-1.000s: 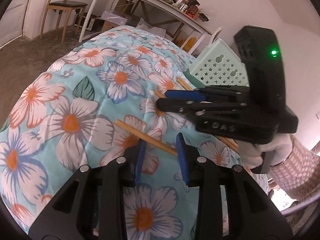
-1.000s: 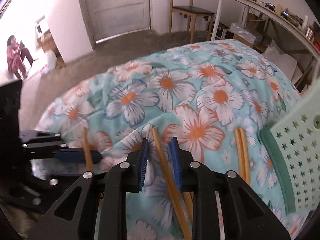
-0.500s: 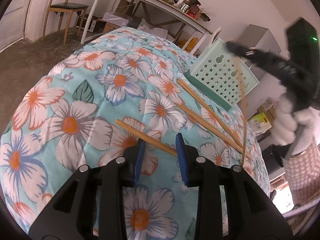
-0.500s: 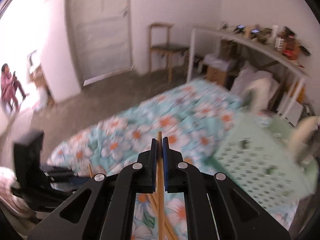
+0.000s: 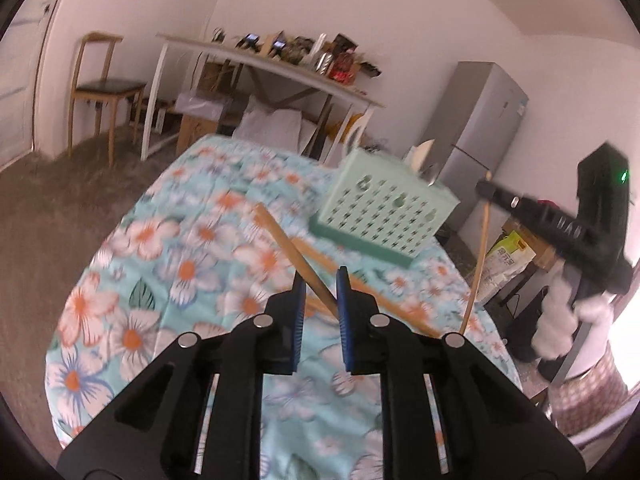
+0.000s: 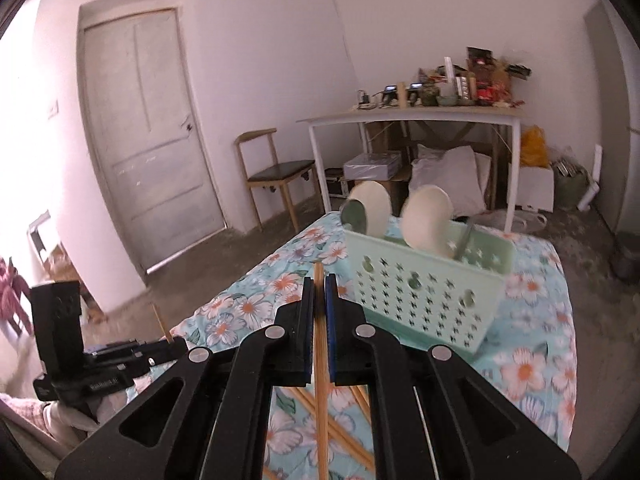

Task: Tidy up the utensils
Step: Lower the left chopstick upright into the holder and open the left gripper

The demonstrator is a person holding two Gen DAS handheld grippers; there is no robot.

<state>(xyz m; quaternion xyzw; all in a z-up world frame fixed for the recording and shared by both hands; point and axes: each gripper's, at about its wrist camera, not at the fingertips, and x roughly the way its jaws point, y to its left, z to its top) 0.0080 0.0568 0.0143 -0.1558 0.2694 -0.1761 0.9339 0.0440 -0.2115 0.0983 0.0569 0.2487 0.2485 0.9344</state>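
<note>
My left gripper (image 5: 320,292) hangs above the floral tablecloth (image 5: 180,264). Its jaws are closing on a wooden chopstick (image 5: 288,248) that crosses them at a slant, and its pads press it. In the right wrist view this left gripper (image 6: 180,346) has the stick (image 6: 160,320) poking up from its tips. My right gripper (image 6: 319,300) is shut on another chopstick (image 6: 320,392), in the air before the mint green basket (image 6: 428,296). From the left wrist, the right gripper (image 5: 485,190) shows beside the basket (image 5: 384,216), its chopstick (image 5: 476,264) hanging down.
Several loose chopsticks (image 6: 348,440) lie on the cloth in front of the basket. White spoons (image 6: 426,216) stand in the basket. A white-gloved hand (image 5: 560,320) holds the right gripper. Behind are a chair (image 6: 276,172), a white desk (image 6: 412,116) and a fridge (image 5: 472,120).
The right gripper shut on a chopstick, lifted it and swung toward the basket. The left gripper narrowed on its chopstick and rose off the cloth with it.
</note>
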